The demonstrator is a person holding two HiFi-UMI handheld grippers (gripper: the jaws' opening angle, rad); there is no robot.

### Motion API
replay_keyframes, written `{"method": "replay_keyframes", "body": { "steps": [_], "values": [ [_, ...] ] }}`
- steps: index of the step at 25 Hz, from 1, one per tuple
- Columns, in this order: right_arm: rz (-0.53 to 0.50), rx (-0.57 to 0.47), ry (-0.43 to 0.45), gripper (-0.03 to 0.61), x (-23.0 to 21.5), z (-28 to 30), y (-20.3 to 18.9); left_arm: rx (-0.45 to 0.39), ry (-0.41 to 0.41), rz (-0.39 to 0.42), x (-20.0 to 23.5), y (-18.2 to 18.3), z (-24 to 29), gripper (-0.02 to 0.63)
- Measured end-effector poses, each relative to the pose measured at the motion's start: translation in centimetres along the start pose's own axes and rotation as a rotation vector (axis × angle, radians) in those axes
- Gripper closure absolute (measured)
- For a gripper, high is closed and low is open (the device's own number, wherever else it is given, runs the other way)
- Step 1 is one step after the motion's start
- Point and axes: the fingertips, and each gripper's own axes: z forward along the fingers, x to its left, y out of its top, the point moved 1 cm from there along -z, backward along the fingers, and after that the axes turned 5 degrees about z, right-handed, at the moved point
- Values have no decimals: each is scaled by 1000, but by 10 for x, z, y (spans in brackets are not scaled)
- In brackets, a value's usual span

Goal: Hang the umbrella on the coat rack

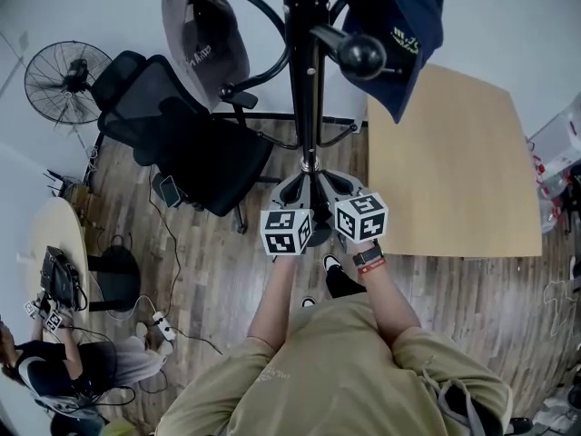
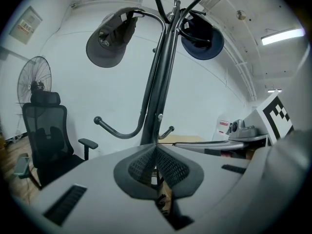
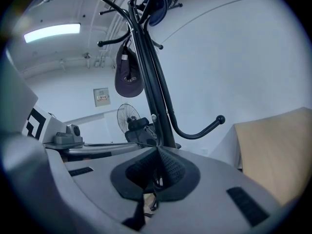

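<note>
No umbrella shows in any view. The black coat rack stands straight ahead, with curved hooks ending in round knobs. A grey cap hangs on its left side and a navy cloth item on its right. My left gripper and right gripper are side by side just before the pole's foot, both shut with nothing between the pads. The left gripper view looks up the pole to the grey cap. The right gripper view has the pole and a free low hook.
A black office chair stands left of the rack, with a floor fan behind it. A wooden table lies to the right. A round table, a seated person and floor cables are at the lower left.
</note>
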Motion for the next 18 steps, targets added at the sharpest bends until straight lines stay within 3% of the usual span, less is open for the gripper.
{"method": "replay_keyframes", "body": {
  "steps": [10,18],
  "values": [
    [79,28,32,563,-12,15,-10,44,-12,-8,7,-15,13,591],
    [74,53,37,563,-15,19,-23,81,-37,-45,11,-29,17,591]
  ]
}}
